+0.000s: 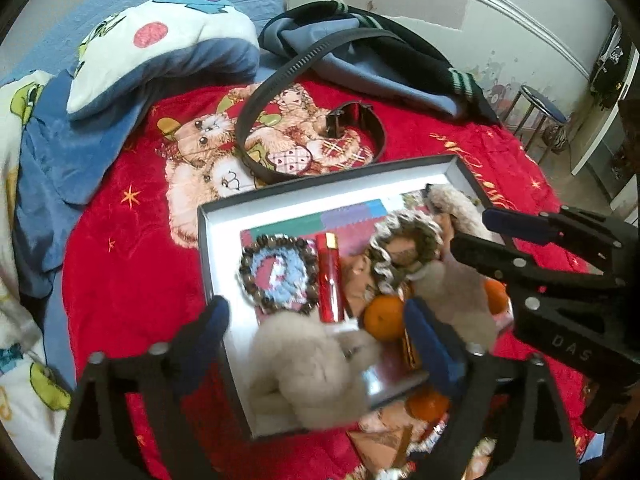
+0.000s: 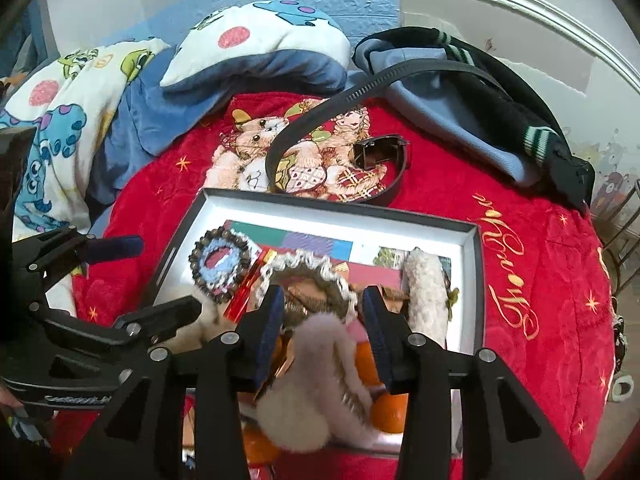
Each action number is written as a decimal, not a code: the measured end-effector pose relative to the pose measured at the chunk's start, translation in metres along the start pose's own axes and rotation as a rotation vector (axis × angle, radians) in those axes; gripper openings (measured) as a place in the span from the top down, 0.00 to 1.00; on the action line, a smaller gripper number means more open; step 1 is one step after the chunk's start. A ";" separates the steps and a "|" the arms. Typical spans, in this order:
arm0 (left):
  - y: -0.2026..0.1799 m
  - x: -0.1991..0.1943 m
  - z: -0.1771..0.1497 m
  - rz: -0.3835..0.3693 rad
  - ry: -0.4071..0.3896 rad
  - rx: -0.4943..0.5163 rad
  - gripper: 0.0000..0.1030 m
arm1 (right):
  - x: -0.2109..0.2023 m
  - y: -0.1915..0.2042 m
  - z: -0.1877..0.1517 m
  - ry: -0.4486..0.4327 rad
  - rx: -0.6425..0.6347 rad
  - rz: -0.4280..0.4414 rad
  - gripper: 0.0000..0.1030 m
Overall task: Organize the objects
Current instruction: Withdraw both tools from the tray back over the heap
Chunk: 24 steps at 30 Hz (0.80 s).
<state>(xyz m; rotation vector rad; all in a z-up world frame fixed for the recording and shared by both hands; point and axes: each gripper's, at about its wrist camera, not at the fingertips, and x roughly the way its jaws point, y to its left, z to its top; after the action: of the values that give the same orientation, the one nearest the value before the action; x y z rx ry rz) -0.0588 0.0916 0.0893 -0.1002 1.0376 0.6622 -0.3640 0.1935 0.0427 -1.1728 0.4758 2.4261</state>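
1. The left claw point(image 1: 316, 328) points forward and down, its two blue-padded fingers point(image 1: 218, 312) spread wide apart.
2. The right claw point(image 2: 322, 320) sits just to its right, angled down, its fingers point(image 2: 272, 312) parted with a fluffy thing between them; whether they grip it is unclear.

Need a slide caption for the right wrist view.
Right gripper open above a fluffy beige plush toy in a grey shallow box of trinkets on a red plush blanket.
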 end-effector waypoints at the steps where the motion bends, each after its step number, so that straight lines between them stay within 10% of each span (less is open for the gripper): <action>1: -0.001 -0.003 -0.002 0.001 -0.002 -0.001 0.09 | -0.003 0.002 -0.002 0.002 -0.002 -0.002 0.60; 14: -0.002 -0.070 -0.049 0.054 -0.048 -0.066 0.09 | -0.075 0.028 -0.042 -0.043 -0.017 -0.016 0.21; 24: -0.006 -0.117 -0.095 0.070 -0.064 -0.109 0.09 | -0.121 0.056 -0.084 -0.042 -0.033 -0.021 0.18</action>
<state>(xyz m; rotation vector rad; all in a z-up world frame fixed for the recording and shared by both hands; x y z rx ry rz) -0.1671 -0.0026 0.1346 -0.1369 0.9468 0.7812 -0.2674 0.0807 0.0968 -1.1327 0.4103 2.4439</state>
